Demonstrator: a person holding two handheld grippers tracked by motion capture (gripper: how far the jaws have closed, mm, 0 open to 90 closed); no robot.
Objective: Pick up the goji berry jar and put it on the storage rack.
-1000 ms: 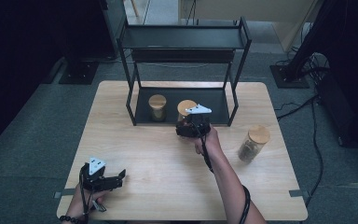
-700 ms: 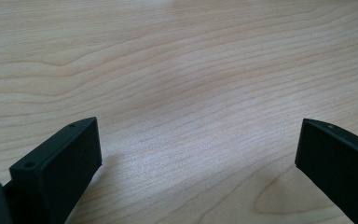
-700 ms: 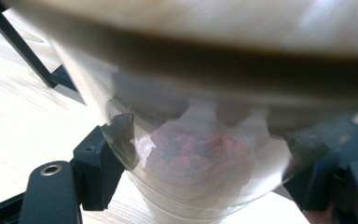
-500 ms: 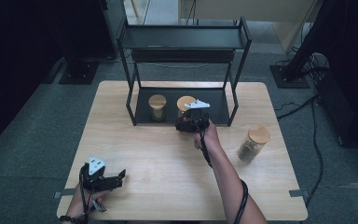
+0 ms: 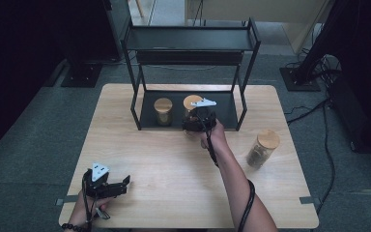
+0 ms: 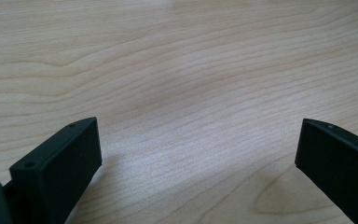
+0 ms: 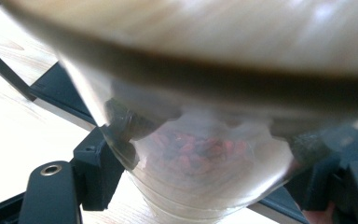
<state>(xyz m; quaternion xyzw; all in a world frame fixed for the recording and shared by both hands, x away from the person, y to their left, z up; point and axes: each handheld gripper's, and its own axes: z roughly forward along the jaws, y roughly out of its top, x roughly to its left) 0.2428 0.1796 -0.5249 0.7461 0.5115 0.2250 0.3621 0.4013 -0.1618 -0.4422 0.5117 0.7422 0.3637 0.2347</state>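
Right now the right gripper [image 5: 196,124] is clamped on a jar [image 7: 200,158]: in the right gripper view both black jaws press the clear glass sides just under the wooden lid, and red-brown bits show through the glass. From the high view that jar [image 5: 192,103] sits at the front edge of the rack's [image 5: 189,44] bottom shelf, gripper reaching in from the person's side, grey plate on top, cable trailing back along the forearm. Can't tell whether the jar's base is resting on the shelf or lifted.

Left gripper [image 5: 121,185] is spread wide, nothing between the jaws; the left gripper view has bare wood grain between them. It sits low over the table [image 5: 174,159] near the front left corner, jaws pointing right, well apart from the rack.

Around that: a second jar [image 5: 163,110] with a wooden lid stands on the same bottom shelf, just left of the gripped one, not touching it. A third jar [image 5: 262,148] stands on the table to the right of the rack, clear of both grippers. The rack's upper shelves are black.
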